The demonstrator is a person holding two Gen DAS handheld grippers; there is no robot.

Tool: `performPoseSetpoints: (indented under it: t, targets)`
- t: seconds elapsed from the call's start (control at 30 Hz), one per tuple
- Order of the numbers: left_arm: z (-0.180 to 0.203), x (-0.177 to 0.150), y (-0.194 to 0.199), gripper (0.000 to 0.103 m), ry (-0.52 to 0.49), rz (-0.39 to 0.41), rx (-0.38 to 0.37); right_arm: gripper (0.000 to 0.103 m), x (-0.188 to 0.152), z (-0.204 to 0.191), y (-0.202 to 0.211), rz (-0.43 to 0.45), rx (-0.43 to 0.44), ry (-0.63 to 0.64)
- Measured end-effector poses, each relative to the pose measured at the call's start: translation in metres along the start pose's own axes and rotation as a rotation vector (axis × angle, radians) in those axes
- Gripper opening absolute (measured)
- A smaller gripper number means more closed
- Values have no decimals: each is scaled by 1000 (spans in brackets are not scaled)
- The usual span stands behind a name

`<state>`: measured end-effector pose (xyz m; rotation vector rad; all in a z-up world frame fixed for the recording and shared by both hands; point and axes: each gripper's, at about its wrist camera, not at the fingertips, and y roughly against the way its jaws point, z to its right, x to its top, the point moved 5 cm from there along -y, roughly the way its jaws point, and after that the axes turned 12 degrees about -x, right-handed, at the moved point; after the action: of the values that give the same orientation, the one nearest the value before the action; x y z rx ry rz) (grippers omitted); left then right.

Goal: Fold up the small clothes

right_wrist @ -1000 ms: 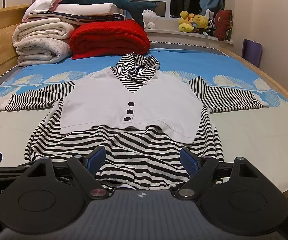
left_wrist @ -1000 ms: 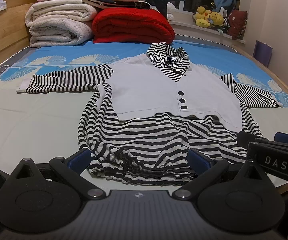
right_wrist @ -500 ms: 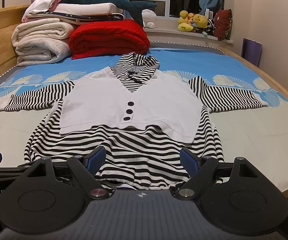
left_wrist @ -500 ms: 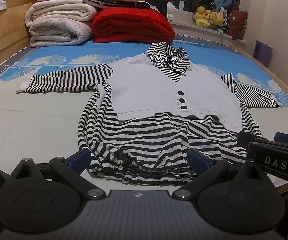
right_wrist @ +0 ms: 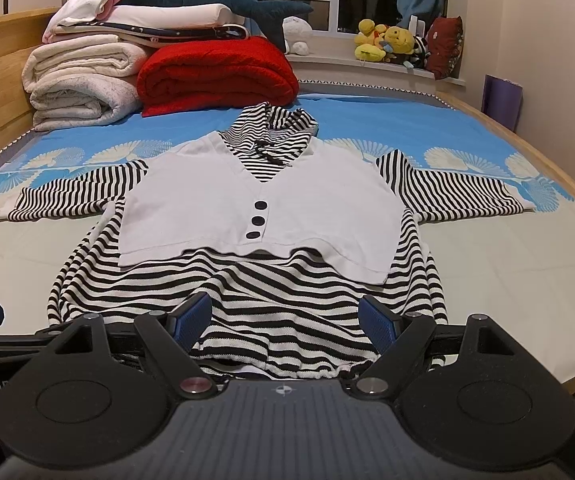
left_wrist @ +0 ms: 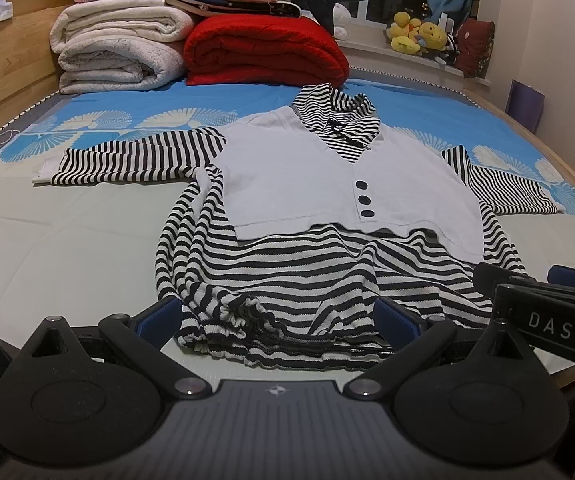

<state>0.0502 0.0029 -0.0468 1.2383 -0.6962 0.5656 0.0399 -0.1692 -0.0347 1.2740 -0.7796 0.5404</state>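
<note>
dress (left_wrist: pixel 327 264): black-and-white striped, flat on the bed, face up, collar far, hem near; both sleeves spread out to left and right
vest panel (left_wrist: pixel 319 184): white, over the chest of the dress, three dark buttons (left_wrist: pixel 364 199) in a column
hem (left_wrist: pixel 247 316): bunched and wrinkled at near left, just past the left gripper's fingers
left gripper (left_wrist: pixel 277 314): jaws wide, holding nothing, low at the near edge of the bed in front of the hem's left part
right gripper (right_wrist: pixel 285 320): jaws wide, holding nothing, low at the hem's right part; seen from the left camera at far right
bed (left_wrist: pixel 67 232): pale sheet near, blue fan-pattern sheet far, wooden frame
red blanket (left_wrist: pixel 263 52): folded, far end of bed, behind the collar
white blankets (left_wrist: pixel 115 56): rolled stack left of the red one, more folded linen on top
plush toys (right_wrist: pixel 387 42): yellow, on the window sill, far right
</note>
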Motion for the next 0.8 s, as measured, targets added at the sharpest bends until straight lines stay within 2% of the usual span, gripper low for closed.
performPoseSetpoints:
  t: [0.17, 0.27, 0.33, 0.4, 0.47, 0.5, 0.63, 0.7, 0.77, 0.8]
  targets:
    - [0, -1, -1, 101, -4, 1, 1, 82, -1, 0, -1, -6, -3, -3]
    - [3, -1, -1, 92, -28, 17, -1, 82, -1, -2, 0, -7, 0, -4]
    - [4, 1, 1, 75, -46, 34, -9, 82, -1, -2, 1, -4, 3, -2]
    - [2, 6, 4, 62, -44, 55, -22, 82, 0, -1, 2, 2, 1, -8]
    - [-2, 16, 7, 55, -34, 77, -39, 81, 3, 4, 3, 17, -5, -33]
    - [-6, 24, 8, 51, -22, 83, -53, 80, 6, 7, 4, 29, -6, -54]
    - [-26, 71, 8, 47, 11, 124, -84, 68, 20, 23, 11, 111, -10, -127]
    - [-42, 103, 2, 46, 15, 157, -80, 66, 31, 30, 15, 172, 1, -153]
    - [-67, 137, -9, 39, 28, 195, -62, 66, 42, 37, 18, 217, 9, -157]
    - [-84, 153, -18, 31, 48, 208, -52, 66, 51, 40, 19, 236, 11, -148]
